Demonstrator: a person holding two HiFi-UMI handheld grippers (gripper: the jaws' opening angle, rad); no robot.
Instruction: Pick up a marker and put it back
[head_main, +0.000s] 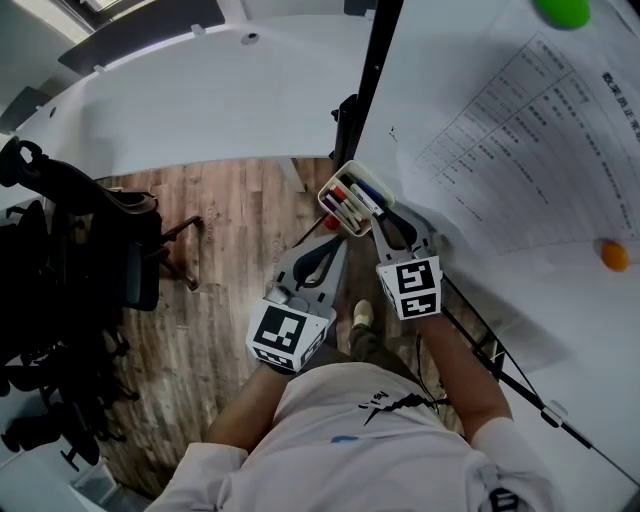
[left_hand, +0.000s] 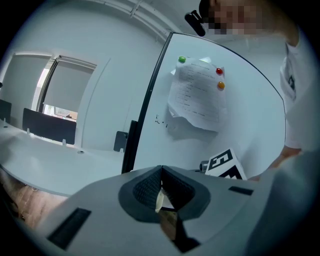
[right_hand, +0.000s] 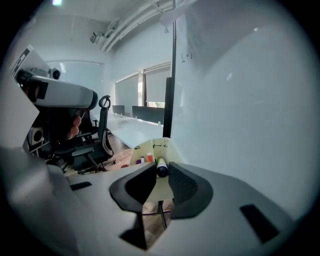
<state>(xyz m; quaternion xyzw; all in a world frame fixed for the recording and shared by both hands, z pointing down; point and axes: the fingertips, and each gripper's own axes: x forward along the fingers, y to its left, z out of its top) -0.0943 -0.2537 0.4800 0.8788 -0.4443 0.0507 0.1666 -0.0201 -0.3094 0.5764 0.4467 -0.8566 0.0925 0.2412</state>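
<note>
Now the right gripper jaws pinch the marker at the tray, its length running straight ahead; left gripper jaws closed, empty.

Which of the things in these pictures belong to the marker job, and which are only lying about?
Belong to the job:
- right gripper
- marker between its jaws
- tray
- other markers in it

Only lying about:
- paper sheet
- green magnet
- orange magnet
- office chair
- left gripper, shut and empty
</note>
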